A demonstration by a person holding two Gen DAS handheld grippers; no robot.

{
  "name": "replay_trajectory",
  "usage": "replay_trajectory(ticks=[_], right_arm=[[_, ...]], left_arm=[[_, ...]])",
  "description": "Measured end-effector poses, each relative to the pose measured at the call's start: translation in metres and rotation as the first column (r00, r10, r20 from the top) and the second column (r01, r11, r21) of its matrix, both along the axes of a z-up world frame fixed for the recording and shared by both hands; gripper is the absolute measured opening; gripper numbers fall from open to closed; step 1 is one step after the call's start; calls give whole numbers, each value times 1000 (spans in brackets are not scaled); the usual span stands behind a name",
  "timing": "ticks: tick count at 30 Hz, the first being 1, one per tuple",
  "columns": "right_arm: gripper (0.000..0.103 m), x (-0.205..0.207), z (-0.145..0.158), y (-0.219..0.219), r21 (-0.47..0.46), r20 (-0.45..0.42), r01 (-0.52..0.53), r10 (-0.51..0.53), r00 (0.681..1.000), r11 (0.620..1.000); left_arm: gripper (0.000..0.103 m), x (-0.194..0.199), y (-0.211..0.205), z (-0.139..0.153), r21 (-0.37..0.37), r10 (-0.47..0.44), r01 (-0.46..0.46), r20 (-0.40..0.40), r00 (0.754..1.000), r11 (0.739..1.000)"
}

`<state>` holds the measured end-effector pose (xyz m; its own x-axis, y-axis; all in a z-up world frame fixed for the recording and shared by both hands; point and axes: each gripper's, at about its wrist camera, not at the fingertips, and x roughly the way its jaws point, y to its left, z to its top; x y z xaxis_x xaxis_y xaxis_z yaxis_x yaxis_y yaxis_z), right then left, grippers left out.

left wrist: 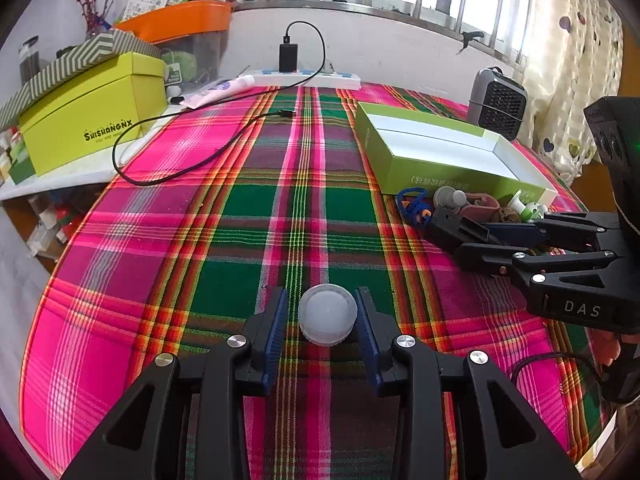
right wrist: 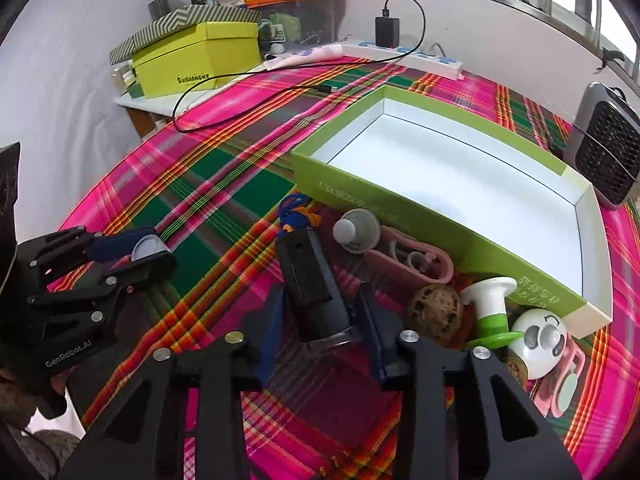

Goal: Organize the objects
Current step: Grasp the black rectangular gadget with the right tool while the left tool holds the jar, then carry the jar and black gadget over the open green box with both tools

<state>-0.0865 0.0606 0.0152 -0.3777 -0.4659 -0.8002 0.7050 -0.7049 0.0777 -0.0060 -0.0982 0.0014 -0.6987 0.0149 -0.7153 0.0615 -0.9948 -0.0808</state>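
My left gripper is shut on a white round cap just above the plaid tablecloth; in the right wrist view that cap shows between its blue pads. My right gripper is shut on a black cylinder with a blue lanyard, which lies on the cloth in front of the open green box. The box's white inside holds nothing. Beside the cylinder lie a grey round piece, a pink case, a brown woven ball, a white-and-green spool and a panda toy.
A yellow box stands on a side shelf at far left, under an orange-lidded bin. A black cable runs from a charger on the power strip across the cloth. A grey fan heater stands behind the green box.
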Motion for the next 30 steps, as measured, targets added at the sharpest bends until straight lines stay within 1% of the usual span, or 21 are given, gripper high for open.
replay_trajectory(ticks=[3, 4, 9, 12, 16, 25, 30], right_arm=[[29, 3, 1, 0, -5, 9, 3, -3, 1000, 1000], [28, 4, 1, 0, -8, 16, 5, -5, 1000, 1000], [28, 10, 2, 9, -50, 73, 24, -21, 997, 998], [28, 16, 3, 14, -51, 85, 37, -33, 996, 998], [28, 19, 2, 16, -49, 81, 46, -42, 996, 998], [28, 20, 1, 6, -21, 26, 44, -44, 999, 999], [28, 22, 0, 1, 10, -13, 37, -37, 999, 999]], left_arm=[[32, 1, -2, 0, 2, 1, -1, 1, 1000, 1000], [32, 2, -2, 0, 4, 2, -2, 1, 1000, 1000], [32, 5, -6, 0, 13, 4, -4, -1, 1000, 1000], [32, 5, -6, 0, 14, 5, -5, 0, 1000, 1000], [32, 6, -6, 0, 7, 6, -6, 0, 1000, 1000], [32, 6, -6, 2, -13, 6, -6, 6, 1000, 1000], [32, 5, -6, 2, -11, 7, -7, 8, 1000, 1000]])
